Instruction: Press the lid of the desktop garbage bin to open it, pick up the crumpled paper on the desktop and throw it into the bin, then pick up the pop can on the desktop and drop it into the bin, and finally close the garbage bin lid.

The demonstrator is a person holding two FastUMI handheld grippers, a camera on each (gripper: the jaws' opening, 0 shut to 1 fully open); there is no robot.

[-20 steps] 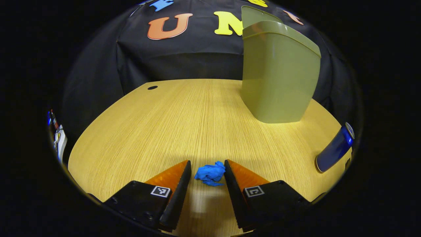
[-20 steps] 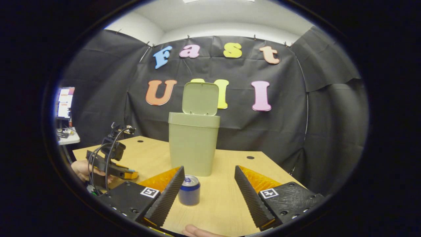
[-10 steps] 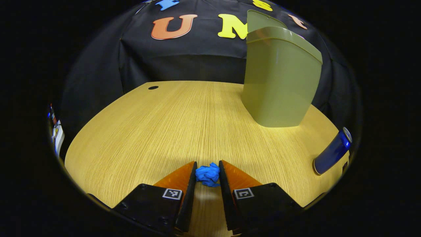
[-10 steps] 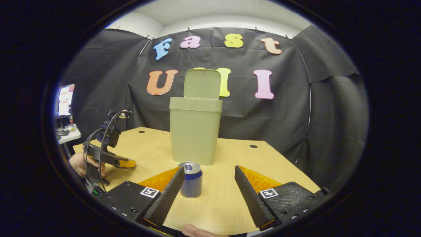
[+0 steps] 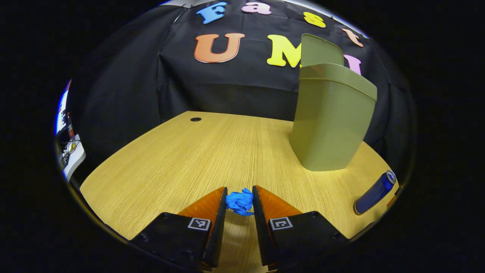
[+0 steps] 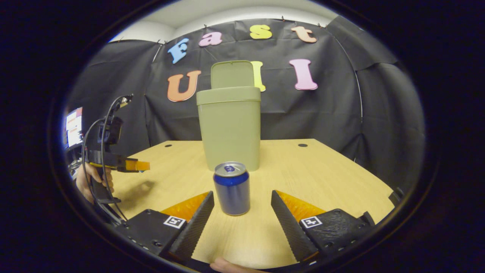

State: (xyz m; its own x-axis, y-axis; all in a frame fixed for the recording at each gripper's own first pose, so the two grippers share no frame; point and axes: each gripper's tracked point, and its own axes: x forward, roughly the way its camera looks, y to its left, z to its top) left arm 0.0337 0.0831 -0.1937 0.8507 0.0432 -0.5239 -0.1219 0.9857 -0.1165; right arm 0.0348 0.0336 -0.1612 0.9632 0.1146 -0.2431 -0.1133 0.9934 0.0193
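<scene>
Left gripper (image 5: 240, 201) jaws pinch crumpled paper (image 5: 239, 201) at their tips; thin hold may slip before bin (image 5: 331, 117). Right gripper (image 6: 242, 206) jaws spread.

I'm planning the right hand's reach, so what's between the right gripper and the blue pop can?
Nothing: in the right gripper view, only bare wooden desktop separates the open right gripper from the upright blue pop can.
</scene>
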